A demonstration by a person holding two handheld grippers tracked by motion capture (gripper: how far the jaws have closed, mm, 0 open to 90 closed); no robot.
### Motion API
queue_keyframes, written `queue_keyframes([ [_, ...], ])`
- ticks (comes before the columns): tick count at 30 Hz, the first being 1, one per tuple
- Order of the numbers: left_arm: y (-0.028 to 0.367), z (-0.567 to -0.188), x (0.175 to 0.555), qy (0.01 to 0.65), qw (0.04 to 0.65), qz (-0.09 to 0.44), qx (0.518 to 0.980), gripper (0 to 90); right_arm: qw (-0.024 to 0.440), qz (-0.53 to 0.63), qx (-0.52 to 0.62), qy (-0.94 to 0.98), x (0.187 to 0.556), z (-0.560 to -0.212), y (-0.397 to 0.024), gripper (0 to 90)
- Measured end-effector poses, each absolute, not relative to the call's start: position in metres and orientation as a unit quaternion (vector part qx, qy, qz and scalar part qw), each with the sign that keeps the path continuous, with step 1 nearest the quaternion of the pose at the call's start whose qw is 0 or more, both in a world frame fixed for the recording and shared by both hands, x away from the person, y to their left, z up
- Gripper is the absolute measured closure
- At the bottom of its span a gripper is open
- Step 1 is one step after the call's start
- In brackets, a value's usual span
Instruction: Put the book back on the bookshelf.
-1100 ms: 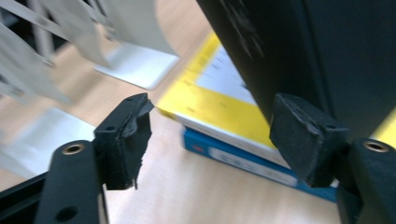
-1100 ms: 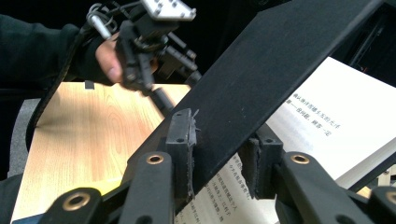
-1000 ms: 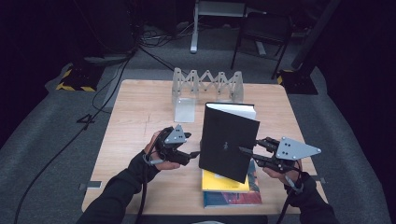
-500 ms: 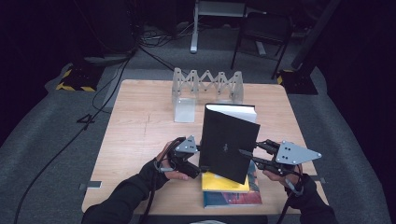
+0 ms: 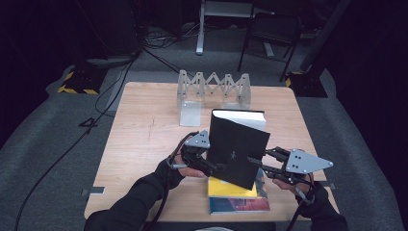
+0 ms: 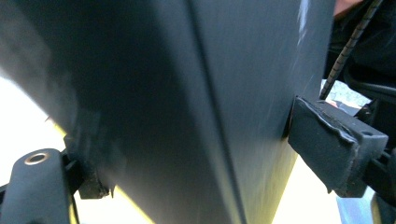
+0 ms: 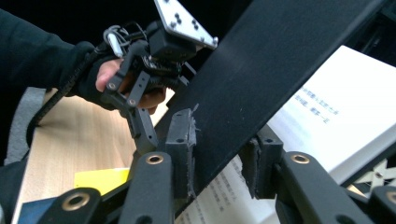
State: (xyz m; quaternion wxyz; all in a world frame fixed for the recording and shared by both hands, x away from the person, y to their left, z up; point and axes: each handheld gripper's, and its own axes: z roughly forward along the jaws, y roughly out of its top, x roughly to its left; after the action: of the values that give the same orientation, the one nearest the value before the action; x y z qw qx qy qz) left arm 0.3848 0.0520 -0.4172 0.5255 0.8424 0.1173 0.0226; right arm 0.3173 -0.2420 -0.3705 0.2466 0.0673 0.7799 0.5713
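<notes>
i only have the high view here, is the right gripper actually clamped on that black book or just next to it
Observer: Clamped. In the right gripper view the right gripper has both pads pressed on the cover edge of the black book.
Operator: and the left one, gripping too
Observer: No. In the left gripper view the left gripper straddles the book; its jaws have just been opening, and its right-hand pad stands just off the cover.
Operator: any pages hanging open
Observer: Yes, the right gripper view shows printed pages spread behind the cover.
</notes>
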Motion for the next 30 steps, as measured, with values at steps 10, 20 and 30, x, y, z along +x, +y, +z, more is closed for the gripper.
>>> queue_keyframes([
  [10,0.053,-0.413,0.38,0.102,0.534,0.044,0.838,27.8,0.274,0.555,0.092,0.78,0.32,-0.379,-0.247,59.4],
  [20,0.055,-0.41,0.375,0.087,0.529,0.051,0.843,33.1,0.296,0.545,0.088,0.779,0.306,-0.379,-0.252,56.8],
  [30,0.058,-0.41,0.373,0.083,0.531,0.052,0.842,38.1,0.289,0.541,0.159,0.774,0.311,-0.392,-0.268,41.2],
])
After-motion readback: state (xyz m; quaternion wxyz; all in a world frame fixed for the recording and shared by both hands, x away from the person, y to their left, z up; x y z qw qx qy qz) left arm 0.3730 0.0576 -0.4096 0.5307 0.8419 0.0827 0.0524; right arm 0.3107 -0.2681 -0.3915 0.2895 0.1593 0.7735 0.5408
